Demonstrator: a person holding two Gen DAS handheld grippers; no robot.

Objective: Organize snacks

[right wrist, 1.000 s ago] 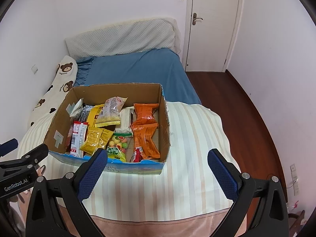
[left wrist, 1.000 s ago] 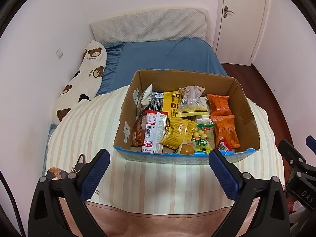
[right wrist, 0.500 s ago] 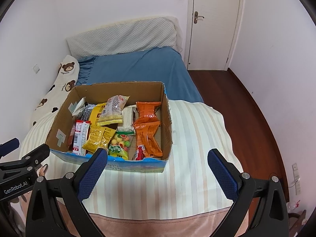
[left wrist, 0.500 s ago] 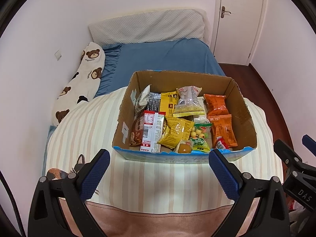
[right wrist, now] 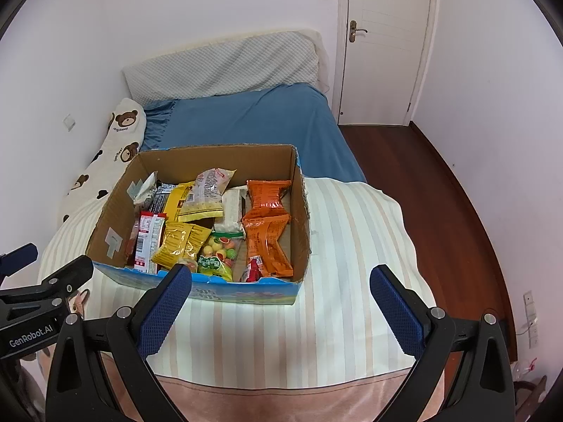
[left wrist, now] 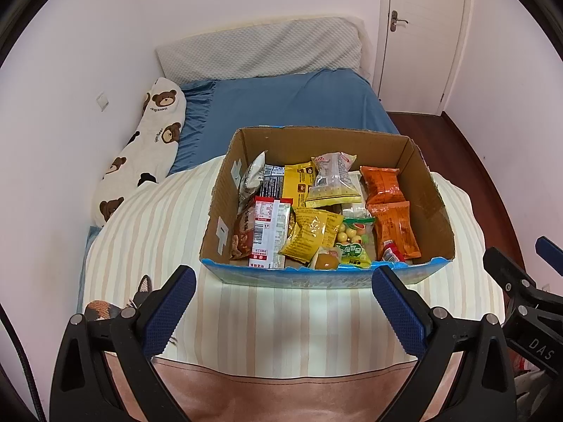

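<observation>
An open cardboard box [left wrist: 432,211] [right wrist: 302,211] sits on a striped blanket and holds several snack packs: two orange packs [left wrist: 394,225] [right wrist: 267,232] at the right, yellow packs [left wrist: 311,234] [right wrist: 179,242], a red-and-white pack [left wrist: 269,232] [right wrist: 149,239], a green candy bag [left wrist: 353,242] [right wrist: 218,256]. My left gripper [left wrist: 283,311] is open and empty, in front of the box's near wall. My right gripper [right wrist: 281,311] is open and empty, in front of the box's near right corner.
The striped blanket [left wrist: 147,232] [right wrist: 359,246] lies over a bed with a blue sheet [left wrist: 288,102], a grey pillow [left wrist: 260,49] and a bear-print pillow [left wrist: 144,154] at the left wall. Wooden floor [right wrist: 432,204] and a white door [right wrist: 383,42] are to the right.
Both grippers have pulled back slightly from the box and drifted a little right; the box sits a bit further off in both views. Both stay open.
</observation>
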